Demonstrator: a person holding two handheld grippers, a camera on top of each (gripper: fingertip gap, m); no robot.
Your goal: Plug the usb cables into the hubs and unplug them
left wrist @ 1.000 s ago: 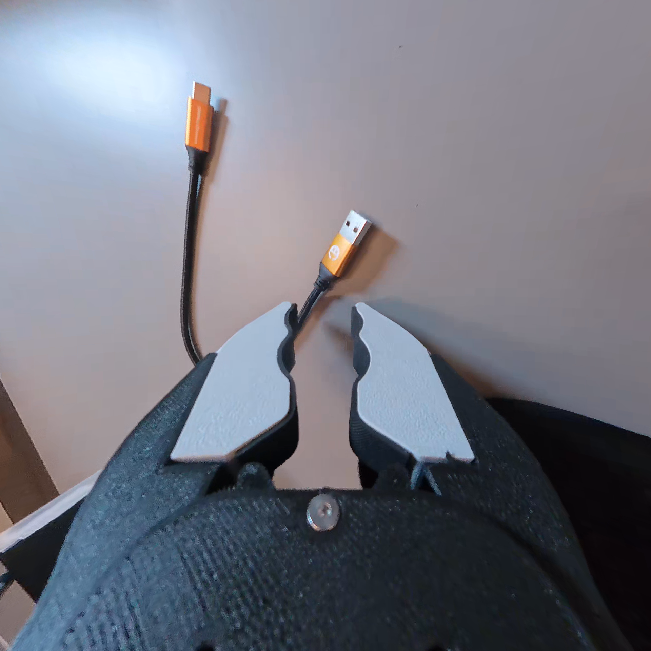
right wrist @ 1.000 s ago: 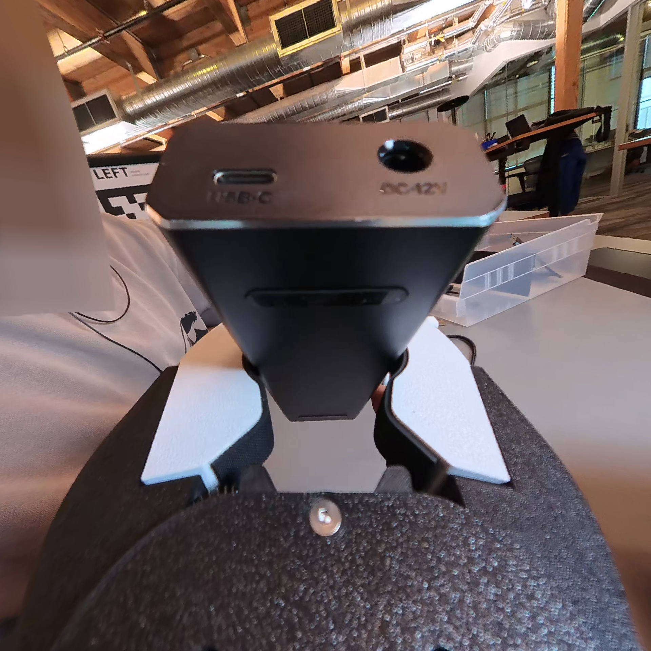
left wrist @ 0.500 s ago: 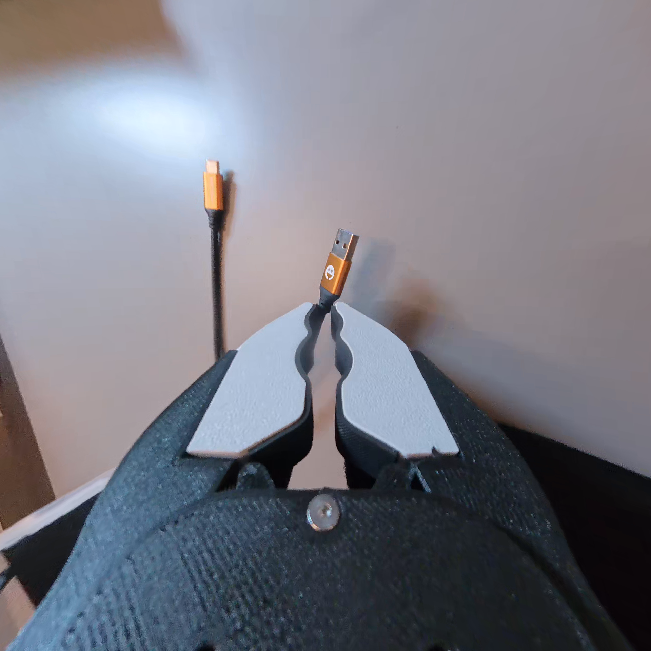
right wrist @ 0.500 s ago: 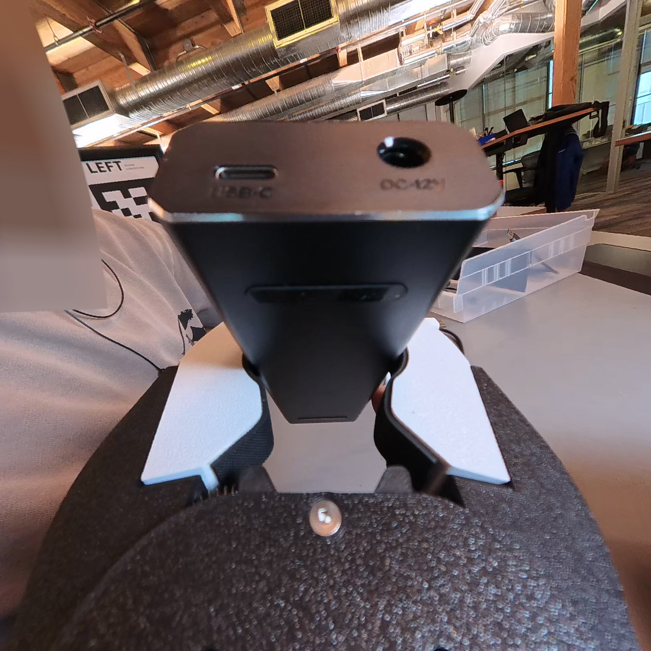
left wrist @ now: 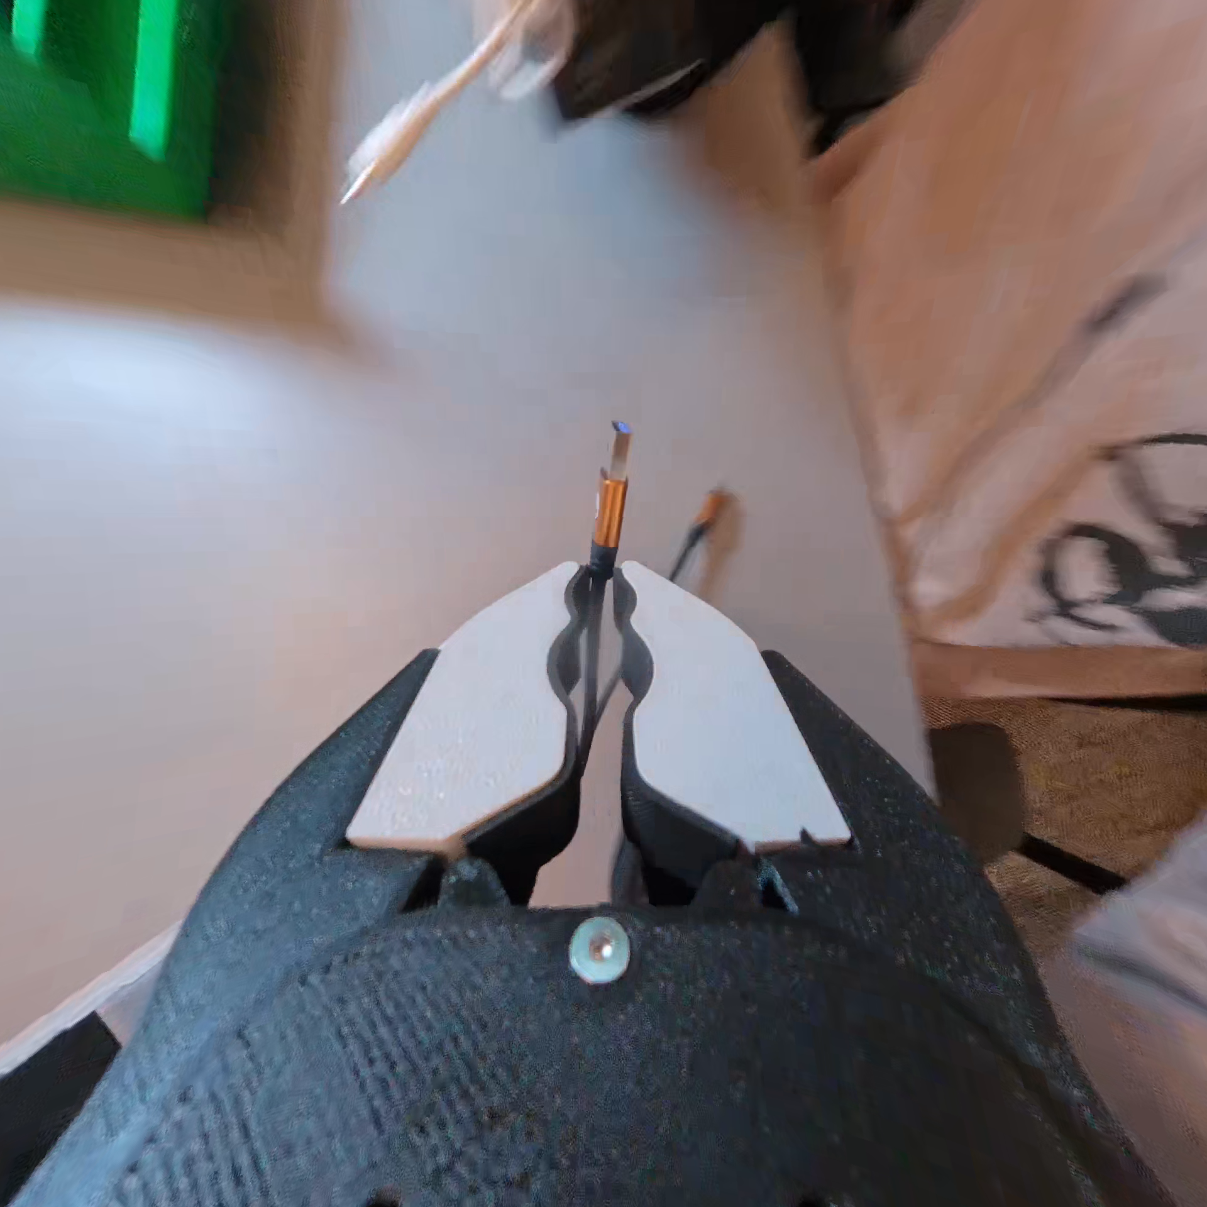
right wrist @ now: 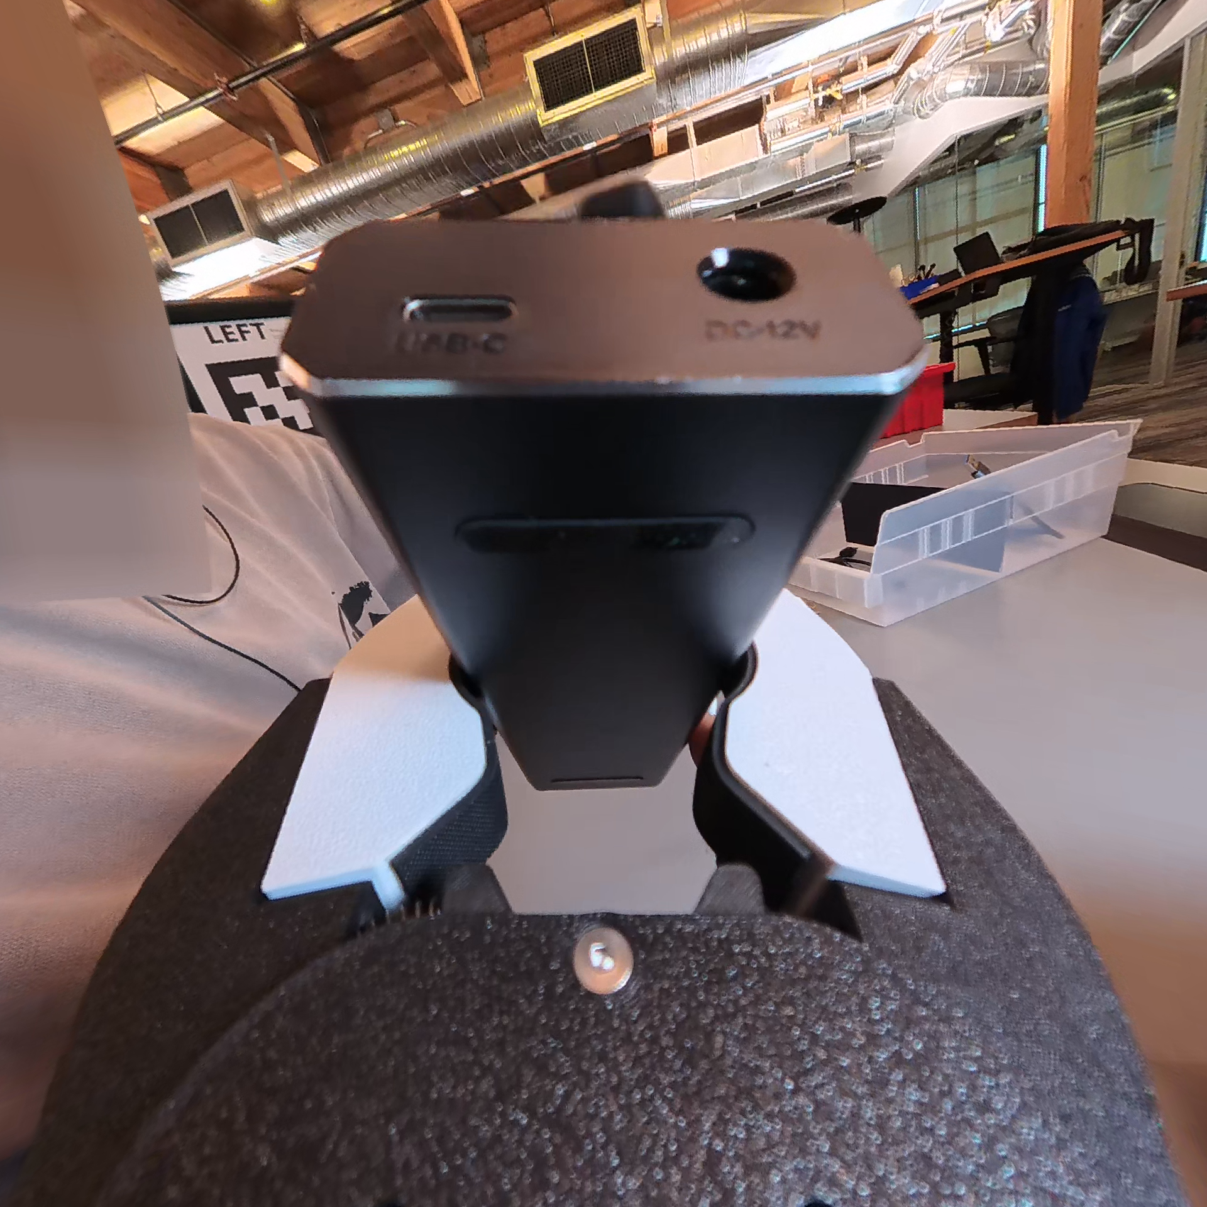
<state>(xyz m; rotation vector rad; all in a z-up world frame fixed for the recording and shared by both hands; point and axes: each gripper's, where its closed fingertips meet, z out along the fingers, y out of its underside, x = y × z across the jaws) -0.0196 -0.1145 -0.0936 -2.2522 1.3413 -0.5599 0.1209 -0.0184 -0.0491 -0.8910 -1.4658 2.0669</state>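
A: What are we holding in the left gripper (left wrist: 602, 567)?

B: We are pinching the black USB cable (left wrist: 593, 646) just behind its orange plug (left wrist: 610, 509). The fingers are nearly closed, with only the cord between the tips. The plug is standing proud of the tips, pointing toward 12 o'clock, with its metal end turned edge-on to us.

A: What is lying around it?

B: We are seeing the cable's other orange connector (left wrist: 712, 507) on the grey table (left wrist: 196, 522) at about 1 o'clock, well apart from the held plug. A person's pale printed shirt (left wrist: 1045, 392) is filling the 2 to 3 o'clock side. A blurred pale cable end (left wrist: 392, 144) is showing at 11 o'clock and a green shape (left wrist: 98, 98) at 10 o'clock; both are too smeared to identify.

A: And the right gripper (right wrist: 604, 679)?

B: We are clamping it on the dark hub (right wrist: 604, 522), with the fingers spread to the hub's width and gripping its lower end. The hub is standing upright toward 12 o'clock, presenting its end face with a slot port (right wrist: 458, 308) and a round socket (right wrist: 746, 274).

A: Is anything obstructing?

B: The hub is blocking most of our forward view. A clear plastic bin (right wrist: 966, 522) is sitting on the table at 3 o'clock, and a black-and-white marker board (right wrist: 241, 372) is showing at 10 o'clock.
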